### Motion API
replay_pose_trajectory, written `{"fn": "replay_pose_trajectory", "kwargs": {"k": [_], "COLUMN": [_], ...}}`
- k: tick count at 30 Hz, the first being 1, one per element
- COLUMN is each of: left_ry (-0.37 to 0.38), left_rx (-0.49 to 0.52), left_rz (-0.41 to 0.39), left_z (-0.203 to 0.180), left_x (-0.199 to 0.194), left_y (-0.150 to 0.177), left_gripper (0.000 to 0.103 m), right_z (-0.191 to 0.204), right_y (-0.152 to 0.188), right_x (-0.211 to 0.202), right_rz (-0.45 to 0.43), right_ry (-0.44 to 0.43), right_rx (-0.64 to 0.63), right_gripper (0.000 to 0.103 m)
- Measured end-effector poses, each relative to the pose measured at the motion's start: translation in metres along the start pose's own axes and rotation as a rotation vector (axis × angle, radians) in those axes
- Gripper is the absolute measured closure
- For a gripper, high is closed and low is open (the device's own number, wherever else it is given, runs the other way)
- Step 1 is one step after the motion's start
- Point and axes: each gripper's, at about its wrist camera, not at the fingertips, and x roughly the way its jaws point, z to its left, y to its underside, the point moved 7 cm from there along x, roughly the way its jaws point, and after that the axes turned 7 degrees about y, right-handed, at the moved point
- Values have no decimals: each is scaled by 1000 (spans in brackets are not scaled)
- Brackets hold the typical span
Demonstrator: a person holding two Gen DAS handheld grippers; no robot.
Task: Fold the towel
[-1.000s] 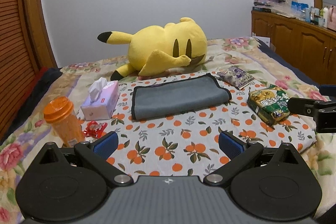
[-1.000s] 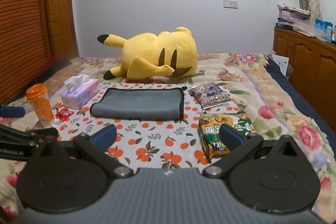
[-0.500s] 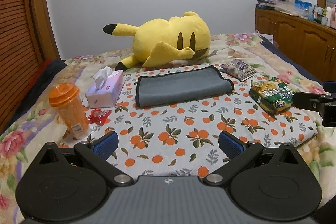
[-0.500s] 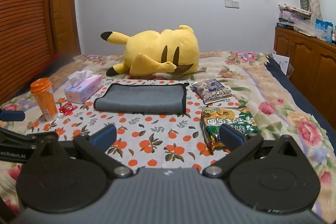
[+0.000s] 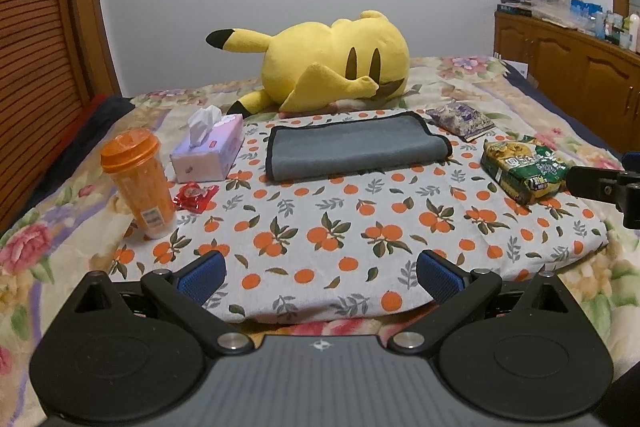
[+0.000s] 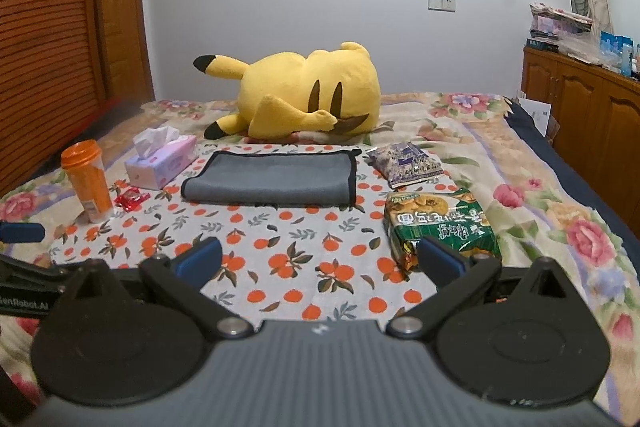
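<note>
The left gripper (image 5: pixel 320 277) hangs over the near edge of the white cloth printed with oranges and green leaves (image 5: pixel 360 227), its 2 blue-padded fingers (image 5: pixel 202 277) spread wide apart, with nothing between them and touching nothing. The right gripper (image 6: pixel 318 261) is likewise wide open and empty, its right blue pad (image 6: pixel 440 261) overlapping the near end of the green snack packet (image 6: pixel 440 223) in the view, though whether it touches the packet cannot be told. The grey folded towel with a black hem (image 5: pixel 354 147) lies flat at the far side of the cloth, well apart from both grippers, just in front of the yellow plush toy with black-tipped ears (image 5: pixel 328 63). To the towel's left stand a pink tissue box (image 5: pixel 208 155), a small red wrapper (image 5: pixel 195 195) and an upright orange plastic tumbler with a lid (image 5: pixel 138 183). To its right lie a purple snack bag (image 5: pixel 460 119) and, nearer, the green packet. The floral bedspread (image 6: pixel 560 207) lies under it all, and a wooden cabinet (image 6: pixel 584 107) stands at the far right.
</note>
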Motion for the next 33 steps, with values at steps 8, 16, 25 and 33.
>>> {"fn": "replay_pose_trajectory", "kwargs": {"k": [8, 16, 25, 33], "left_ry": [-12, -23, -35, -34], "left_rx": [5, 13, 15, 14], "left_rz": [-6, -17, -75, -108], "left_z": [2, 2, 4, 4], "left_x": [0, -2, -14, -19], "left_y": [7, 9, 5, 2], "left_gripper": [0, 0, 0, 0], "right_z": [-2, -2, -5, -7], "right_y": [6, 10, 8, 6], "right_x": [1, 2, -1, -4], "right_rz": [4, 14, -5, -31], "right_ry": [8, 16, 23, 21], "right_rx": [-3, -15, -4, 0], "right_gripper": [0, 0, 0, 0]}}
